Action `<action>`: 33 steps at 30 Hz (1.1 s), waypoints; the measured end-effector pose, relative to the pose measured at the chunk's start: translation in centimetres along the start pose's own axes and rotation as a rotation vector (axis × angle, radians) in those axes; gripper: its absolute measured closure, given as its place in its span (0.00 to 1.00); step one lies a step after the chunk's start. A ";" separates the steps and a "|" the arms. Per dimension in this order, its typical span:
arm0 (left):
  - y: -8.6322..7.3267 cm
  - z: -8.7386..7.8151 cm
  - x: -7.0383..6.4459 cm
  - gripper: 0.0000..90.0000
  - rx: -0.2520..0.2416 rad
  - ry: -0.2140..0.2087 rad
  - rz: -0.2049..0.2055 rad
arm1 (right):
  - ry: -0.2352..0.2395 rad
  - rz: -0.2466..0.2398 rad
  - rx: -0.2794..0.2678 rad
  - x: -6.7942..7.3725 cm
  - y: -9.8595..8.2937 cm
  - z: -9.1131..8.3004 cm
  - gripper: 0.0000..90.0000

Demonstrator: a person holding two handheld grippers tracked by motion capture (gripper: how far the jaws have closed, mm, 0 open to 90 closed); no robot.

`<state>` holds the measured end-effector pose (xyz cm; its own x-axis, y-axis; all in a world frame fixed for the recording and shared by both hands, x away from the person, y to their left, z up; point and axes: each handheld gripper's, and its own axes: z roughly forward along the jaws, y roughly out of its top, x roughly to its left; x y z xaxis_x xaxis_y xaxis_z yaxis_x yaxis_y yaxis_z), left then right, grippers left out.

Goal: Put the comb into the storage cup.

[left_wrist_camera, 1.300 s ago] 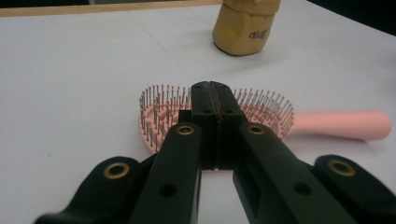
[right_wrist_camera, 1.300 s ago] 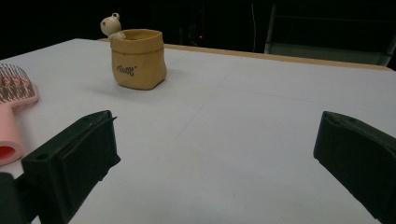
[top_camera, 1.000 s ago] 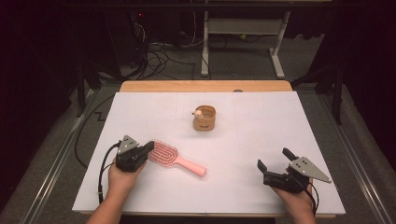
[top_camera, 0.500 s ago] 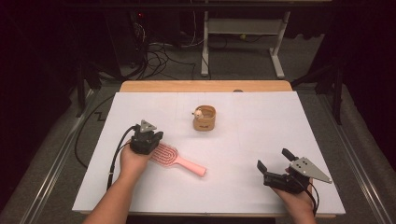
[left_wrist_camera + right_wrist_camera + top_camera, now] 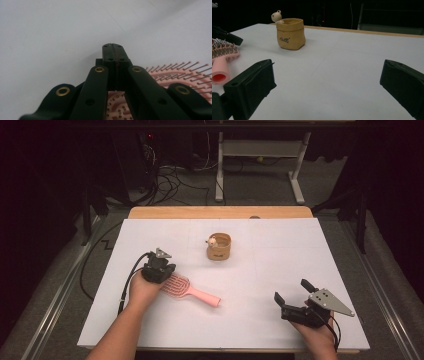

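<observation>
Jaws of the left gripper (image 5: 159, 266) are pressed together, holding nothing, over the bristle end of a pink hairbrush (image 5: 191, 291) left of centre on the white surface (image 5: 280, 255). Light, stiff plastic, probably; its handle offers the best hold. Behind sits a small tan pot (image 5: 219, 246). Right gripper (image 5: 292, 296) rests wide apart, empty, with room all round.

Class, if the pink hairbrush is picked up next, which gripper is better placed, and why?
Probably the left gripper: it sits over the hairbrush head, jaws shut. The right gripper is open, well apart.
</observation>
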<state>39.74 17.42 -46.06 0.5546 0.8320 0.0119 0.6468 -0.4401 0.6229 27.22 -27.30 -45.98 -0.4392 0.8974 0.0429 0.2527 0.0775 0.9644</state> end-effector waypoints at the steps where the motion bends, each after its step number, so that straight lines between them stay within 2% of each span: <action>1: 0.0 -0.1 -0.1 1.00 0.006 0.000 0.004 | 0.000 0.002 0.000 0.0 0.0 0.0 0.00; 11: -1.6 -1.4 -0.3 1.00 0.021 -0.005 0.010 | -0.005 0.001 -0.001 0.0 0.0 -0.1 0.00; 19: -3.5 -2.8 0.0 1.00 -0.003 -0.022 -0.017 | -0.012 0.007 0.001 -0.1 0.0 -0.2 0.00; 22: -4.4 -3.5 0.1 1.00 -0.025 -0.039 -0.047 | -0.016 0.005 -0.003 -0.1 0.0 -0.3 0.00; 26: -5.5 -4.2 0.1 1.00 -0.043 -0.050 -0.061 | -0.016 0.007 -0.007 -0.1 0.1 -0.3 0.00; 33: -6.9 -5.2 -0.2 1.00 -0.068 -0.064 -0.062 | -0.015 0.006 -0.005 -0.1 0.1 -0.3 0.00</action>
<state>32.42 22.03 -46.31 0.5483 0.8328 -0.0767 0.6450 -0.3627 0.6726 27.01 -27.53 -45.83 -0.4243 0.9044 0.0452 0.2510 0.0695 0.9655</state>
